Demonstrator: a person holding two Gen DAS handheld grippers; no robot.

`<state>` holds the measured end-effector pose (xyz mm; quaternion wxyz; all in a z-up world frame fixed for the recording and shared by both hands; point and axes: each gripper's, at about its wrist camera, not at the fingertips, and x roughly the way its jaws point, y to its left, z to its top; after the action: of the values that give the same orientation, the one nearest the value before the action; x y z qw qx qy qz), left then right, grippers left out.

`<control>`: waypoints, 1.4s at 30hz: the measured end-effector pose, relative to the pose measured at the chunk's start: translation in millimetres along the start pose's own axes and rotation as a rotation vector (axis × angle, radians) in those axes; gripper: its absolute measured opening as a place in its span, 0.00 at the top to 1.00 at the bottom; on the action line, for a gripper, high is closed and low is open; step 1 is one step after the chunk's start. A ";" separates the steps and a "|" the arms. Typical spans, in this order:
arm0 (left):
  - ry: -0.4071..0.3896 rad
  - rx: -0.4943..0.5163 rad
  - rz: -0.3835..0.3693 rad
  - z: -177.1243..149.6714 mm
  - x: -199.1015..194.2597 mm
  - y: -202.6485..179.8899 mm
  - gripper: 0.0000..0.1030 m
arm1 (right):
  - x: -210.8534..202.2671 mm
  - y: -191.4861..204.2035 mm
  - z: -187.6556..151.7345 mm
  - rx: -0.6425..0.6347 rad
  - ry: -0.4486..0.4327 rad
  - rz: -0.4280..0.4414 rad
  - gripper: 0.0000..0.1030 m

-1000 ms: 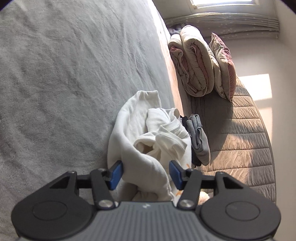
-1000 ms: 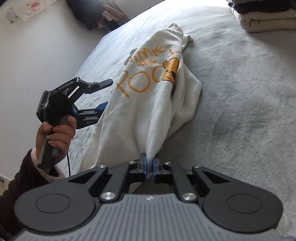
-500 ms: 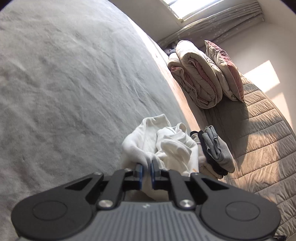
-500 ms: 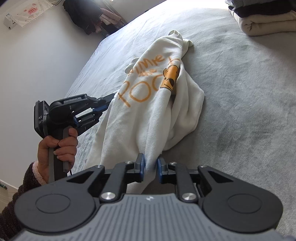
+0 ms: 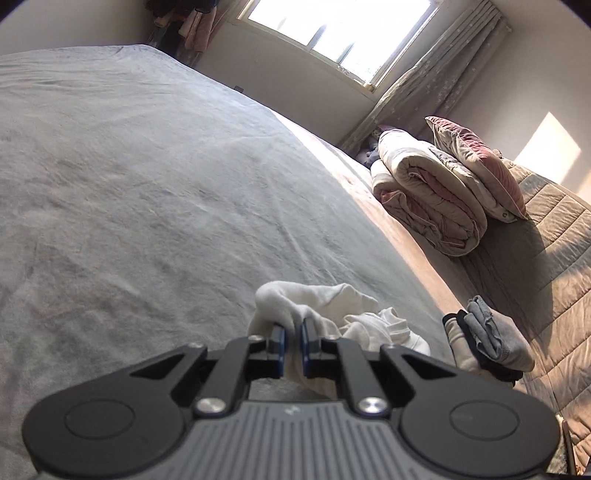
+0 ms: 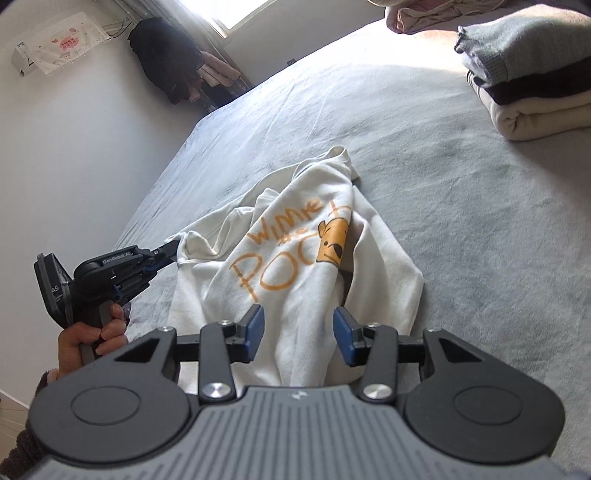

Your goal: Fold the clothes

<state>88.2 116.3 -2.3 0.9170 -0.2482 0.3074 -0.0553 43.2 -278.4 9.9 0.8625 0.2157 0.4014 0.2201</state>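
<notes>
- Up close, the left gripper [image 5: 291, 341] has its blue pads [image 5: 279, 345] pinched onto a fold of the white sweatshirt [image 5: 325, 302], the cloth squeezed tight between the two fingers.
- From the right wrist view, that same left gripper [image 6: 173, 248] bites the sweatshirt [image 6: 295, 266] at its left edge, near the bed's side, with a person's hand [image 6: 92, 341] wrapped around the black handle.
- Meanwhile the right gripper [image 6: 298, 330] has its jaws opening; its blue pads [image 6: 255, 328] stand clear of the fabric on both sides, with a ridge of the garment lying between them but not pressed.
- Spread out ahead of both tools, the sweatshirt lies crumpled on the grey bedcover [image 6: 461, 229], its orange "Winnie the Pooh" lettering and bear face turned upward, one sleeve trailing toward the far side.
- Further off on the right, a stack of folded clothes [image 6: 532, 74] sits on the bedcover, well apart from the sweatshirt: grey on top, dark in the middle, cream at the bottom.
- Beyond, in the left wrist view, a rolled duvet [image 5: 428, 206] with a pink pillow [image 5: 480, 166] on top rests on a quilted brown cover [image 5: 554, 280], under a sunlit window [image 5: 332, 29] and pale curtain [image 5: 436, 70].
- Dark clothes [image 6: 166, 62] hang in the corner by the white wall.
</notes>
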 end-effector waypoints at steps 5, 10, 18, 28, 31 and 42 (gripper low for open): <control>-0.011 0.072 0.085 16.3 -0.6 7.3 0.92 | 20.9 -14.6 18.8 -0.022 -0.055 -0.098 0.55; -0.021 0.136 0.155 40.8 4.0 10.9 0.92 | 42.2 -19.2 26.7 -0.063 -0.016 -0.150 0.55; -0.046 0.202 0.231 73.1 16.9 18.5 0.92 | 66.1 -21.2 27.2 -0.181 -0.024 -0.312 0.95; -0.095 0.202 0.276 102.8 34.0 29.8 0.92 | 26.9 -51.0 53.9 -0.147 -0.267 -0.486 0.96; -0.124 0.217 0.298 111.8 38.3 29.6 0.92 | 14.2 -60.9 60.0 -0.119 -0.341 -0.564 0.96; -0.185 0.210 0.305 138.2 63.8 27.7 0.92 | -3.7 -93.0 66.1 -0.026 -0.480 -0.680 0.96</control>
<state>219.8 182.4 45.0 0.9598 -0.1058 0.2486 0.0756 112.3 -368.7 -0.3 0.9577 0.1052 0.2348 -0.1286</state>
